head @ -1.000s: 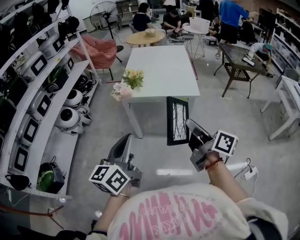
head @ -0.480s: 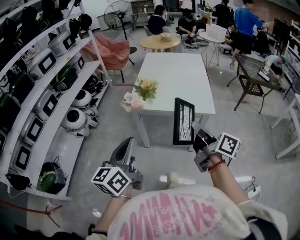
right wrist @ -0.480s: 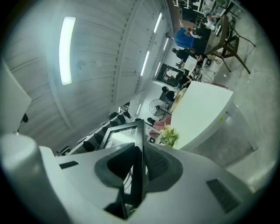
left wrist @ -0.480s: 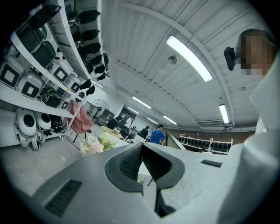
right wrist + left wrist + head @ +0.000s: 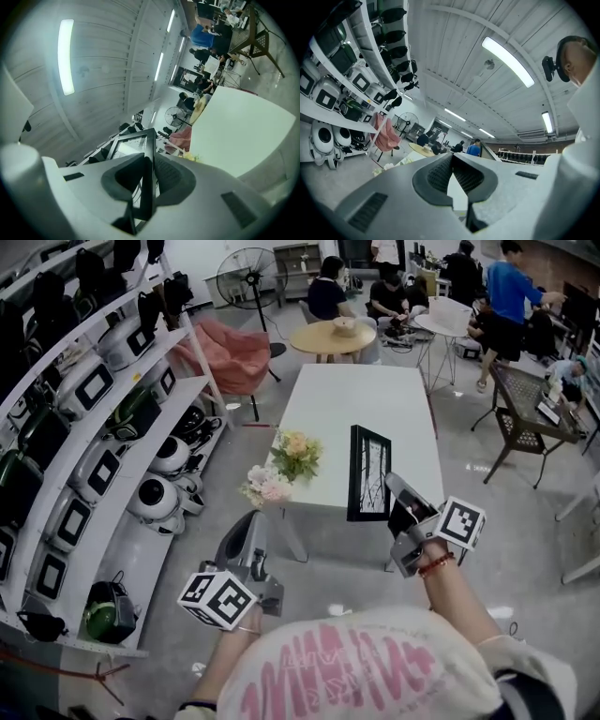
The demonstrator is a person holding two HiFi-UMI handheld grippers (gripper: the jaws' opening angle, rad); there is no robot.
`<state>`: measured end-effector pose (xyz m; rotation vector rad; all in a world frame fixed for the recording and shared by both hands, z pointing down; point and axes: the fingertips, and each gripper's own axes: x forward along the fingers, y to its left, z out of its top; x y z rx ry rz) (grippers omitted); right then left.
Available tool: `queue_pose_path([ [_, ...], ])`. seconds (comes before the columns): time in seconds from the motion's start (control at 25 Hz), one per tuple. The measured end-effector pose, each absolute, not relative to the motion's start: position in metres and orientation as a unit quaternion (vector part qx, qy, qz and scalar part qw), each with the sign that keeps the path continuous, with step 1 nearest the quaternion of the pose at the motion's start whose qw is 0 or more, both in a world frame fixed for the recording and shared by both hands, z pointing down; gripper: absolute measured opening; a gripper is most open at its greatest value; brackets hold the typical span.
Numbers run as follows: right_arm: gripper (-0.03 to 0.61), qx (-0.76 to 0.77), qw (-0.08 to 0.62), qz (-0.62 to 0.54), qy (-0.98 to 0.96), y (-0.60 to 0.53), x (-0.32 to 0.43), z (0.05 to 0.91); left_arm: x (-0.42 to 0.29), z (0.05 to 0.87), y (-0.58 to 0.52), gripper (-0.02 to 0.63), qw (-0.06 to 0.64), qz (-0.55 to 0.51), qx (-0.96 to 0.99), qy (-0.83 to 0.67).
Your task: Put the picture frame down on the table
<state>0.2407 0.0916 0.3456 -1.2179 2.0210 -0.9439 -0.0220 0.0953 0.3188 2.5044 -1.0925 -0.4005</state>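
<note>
A large workroom with a smooth grey floor [image 5: 178, 606]. White shelving [image 5: 127, 554] lines the left wall. A long white table [image 5: 347, 409] stands mid-room, with a pink chair [image 5: 230, 357], a pedestal fan [image 5: 242, 277] and a round wooden table [image 5: 333, 336] behind. Strip lights [image 5: 507, 55] cross a ribbed ceiling.

Table [image 5: 361, 404] top lies bare beyond the near edge; flowers [image 5: 284, 465] crowd its near-left corner. Shelves [image 5: 84, 427] line the left aisle.
</note>
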Motion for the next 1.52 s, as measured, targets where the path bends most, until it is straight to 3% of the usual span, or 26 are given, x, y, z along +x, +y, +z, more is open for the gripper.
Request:
queue_pose_path([
  [0.76,0.072,-0.444,0.283,-0.383,0.759,-0.022,0.268,0.364,0.019,0.341,-0.022,0.003,0.202,-0.137,0.887,-0.392],
  [1.12,0.072,-0.472,0.277,-0.406,0.732,-0.054,0.264,0.406,-0.006,0.372,-0.049,0.003,0.225,-0.119,0.882,-0.397],
  [1.52,0.072,-0.510,0.268,-0.399,0.713,-0.143,0.231,0.409,-0.040,0.371,-0.159,0.003,0.228,-0.106,0.897,-0.364],
])
